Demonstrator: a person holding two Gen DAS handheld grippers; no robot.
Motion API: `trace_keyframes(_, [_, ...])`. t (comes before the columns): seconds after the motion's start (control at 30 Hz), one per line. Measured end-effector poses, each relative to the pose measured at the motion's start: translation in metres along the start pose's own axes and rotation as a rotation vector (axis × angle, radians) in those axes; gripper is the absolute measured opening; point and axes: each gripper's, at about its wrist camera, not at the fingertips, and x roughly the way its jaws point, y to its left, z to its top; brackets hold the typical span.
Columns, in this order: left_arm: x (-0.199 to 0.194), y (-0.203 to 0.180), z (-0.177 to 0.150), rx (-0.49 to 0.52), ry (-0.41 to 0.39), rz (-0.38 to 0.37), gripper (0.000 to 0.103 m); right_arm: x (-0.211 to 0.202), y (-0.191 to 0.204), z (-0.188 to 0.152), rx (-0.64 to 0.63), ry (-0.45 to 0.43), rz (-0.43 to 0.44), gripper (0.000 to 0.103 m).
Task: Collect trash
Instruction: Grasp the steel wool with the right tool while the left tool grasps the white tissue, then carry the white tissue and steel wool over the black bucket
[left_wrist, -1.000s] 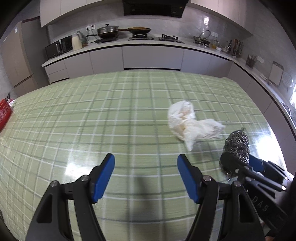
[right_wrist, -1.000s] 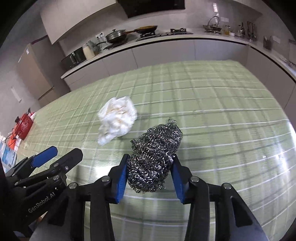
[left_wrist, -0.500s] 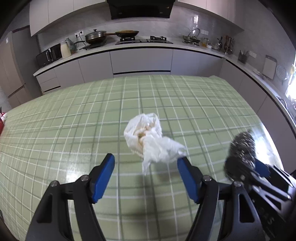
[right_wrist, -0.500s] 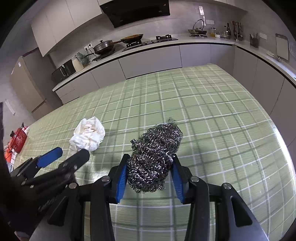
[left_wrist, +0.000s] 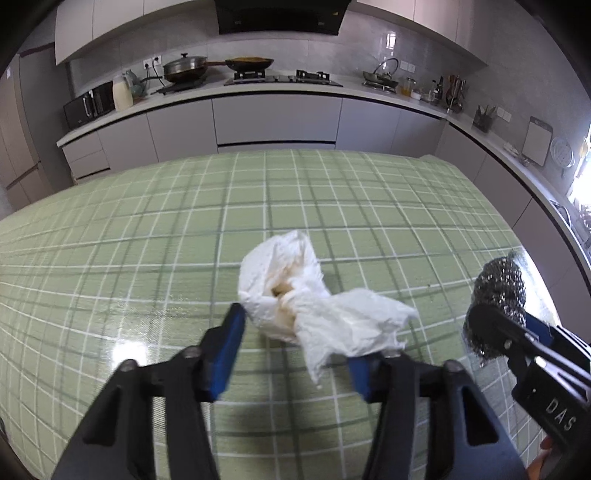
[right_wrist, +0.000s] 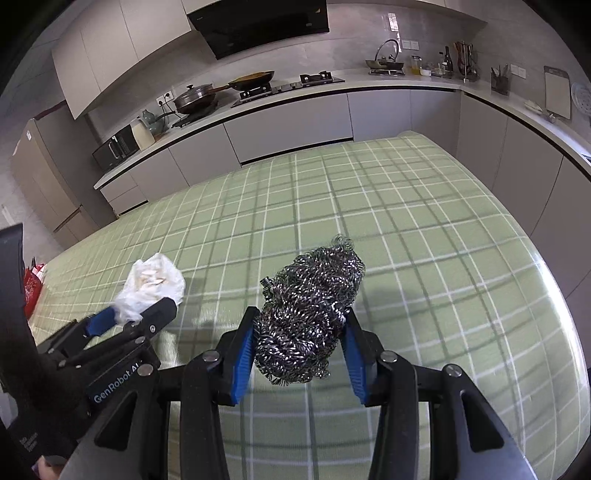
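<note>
L gripper (left_wrist: 295, 345) has just been closing, and the tissue (left_wrist: 314, 306) now sits between its jaws, where a sec ago it lay off at 1 o'clock on the cloth (left_wrist: 147, 240). L pad looks to touch the wad at its 9 o'clock side; R pad is hidden under the tissue's tail, so can't tell if the grip is firm yet. My read: pick of 2nd trash item is nearly made, squeeze prob needs finishing before any lift. R gripper (right_wrist: 299, 350) unchanged, clamped on the scourer (right_wrist: 310, 317), held above the cloth at 3 o'clock of the tissue in L view.
</note>
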Motion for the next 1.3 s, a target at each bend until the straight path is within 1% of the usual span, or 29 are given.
trace_keyframes(0.07, [0.0, 0.002, -0.001, -0.004, -0.002, -0.009, 0.039, 0.002, 0.002, 0.002, -0.004, -0.001, 0.006, 0.046])
trace_keyframes(0.13, [-0.002, 0.001, -0.002, -0.001, -0.009, -0.014, 0.034, 0.004, 0.004, 0.003, -0.007, 0.0, 0.01, 0.046])
trace_keyframes(0.23, [-0.007, 0.003, -0.004, -0.013, -0.016, -0.021, 0.032, 0.005, 0.004, 0.002, -0.009, 0.007, 0.018, 0.046])
trace_keyframes(0.47, [-0.031, 0.008, -0.017, -0.025, -0.026, -0.027, 0.031, -0.005, 0.005, 0.0, -0.022, 0.002, 0.044, 0.046])
trace_keyframes(0.7, [-0.058, -0.007, -0.035, -0.022, -0.033, -0.017, 0.031, -0.029, 0.001, -0.012, -0.041, -0.002, 0.082, 0.046])
trace_keyframes(0.83, [-0.074, -0.021, -0.047, -0.029, -0.047, 0.0, 0.031, -0.048, -0.006, -0.026, -0.065, -0.001, 0.114, 0.046])
trace_keyframes(1.03, [-0.098, -0.035, -0.063, -0.067, -0.069, 0.008, 0.031, -0.071, -0.016, -0.047, -0.11, 0.012, 0.147, 0.046])
trace_keyframes(1.2, [-0.116, -0.047, -0.075, -0.054, -0.084, 0.0, 0.031, -0.098, -0.031, -0.062, -0.114, 0.0, 0.159, 0.046])
trace_keyframes(1.3, [-0.129, -0.056, -0.082, -0.023, -0.103, -0.026, 0.031, -0.12, -0.042, -0.075, -0.096, -0.019, 0.149, 0.046])
